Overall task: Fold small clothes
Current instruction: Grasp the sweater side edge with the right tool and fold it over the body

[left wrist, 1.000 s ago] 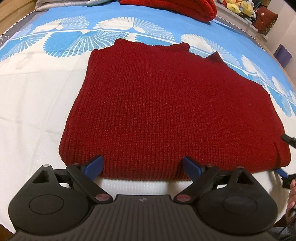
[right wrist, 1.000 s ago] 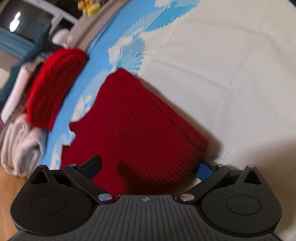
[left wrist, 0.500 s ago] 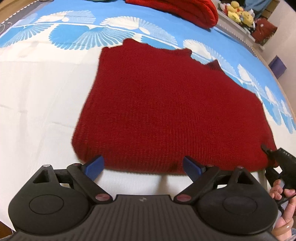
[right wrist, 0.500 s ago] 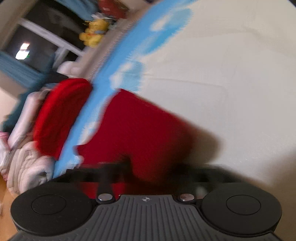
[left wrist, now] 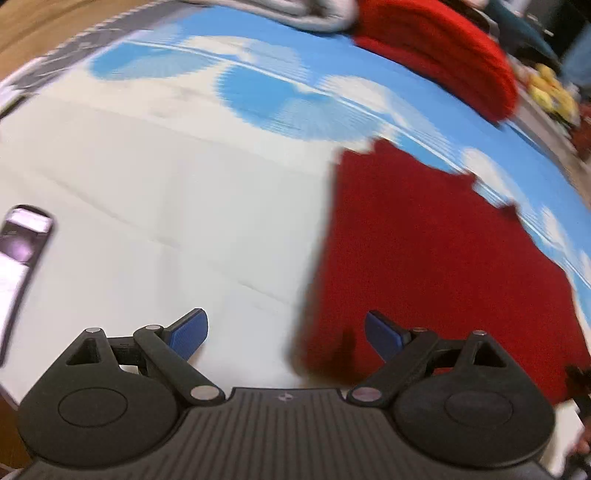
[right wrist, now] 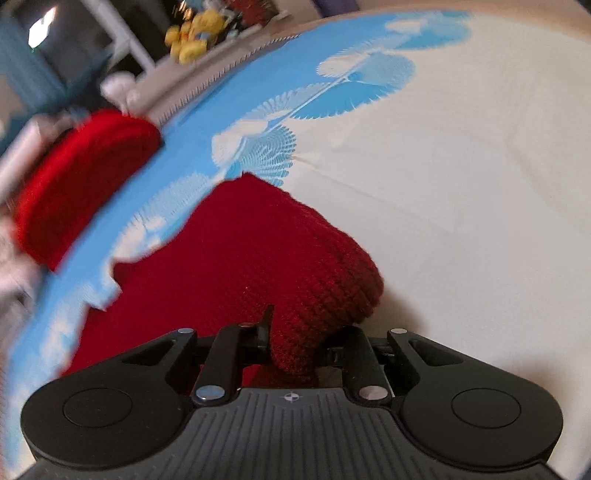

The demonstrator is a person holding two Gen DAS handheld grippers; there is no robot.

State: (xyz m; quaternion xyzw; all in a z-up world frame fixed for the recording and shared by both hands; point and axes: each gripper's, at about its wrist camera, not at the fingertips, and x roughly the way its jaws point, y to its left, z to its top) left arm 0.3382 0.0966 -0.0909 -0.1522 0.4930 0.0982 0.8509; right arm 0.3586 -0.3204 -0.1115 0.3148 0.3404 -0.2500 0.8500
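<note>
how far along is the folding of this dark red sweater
Early to midway. Done: the dark red sweater lies flat on the bedsheet, and a brighter red garment sits apparently folded at the far edge. In hand: the right hand-held gripper is shut on the sweater's near corner, lifting it. The left hand-held gripper is open, holding nothing. Left: folding it over and finishing.

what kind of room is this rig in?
Likely a bedroom: the dark red knit garment lies on a bed sheet printed blue and white, more folded clothes are piled at the far edge, and yellow plush toys sit beyond.
</note>
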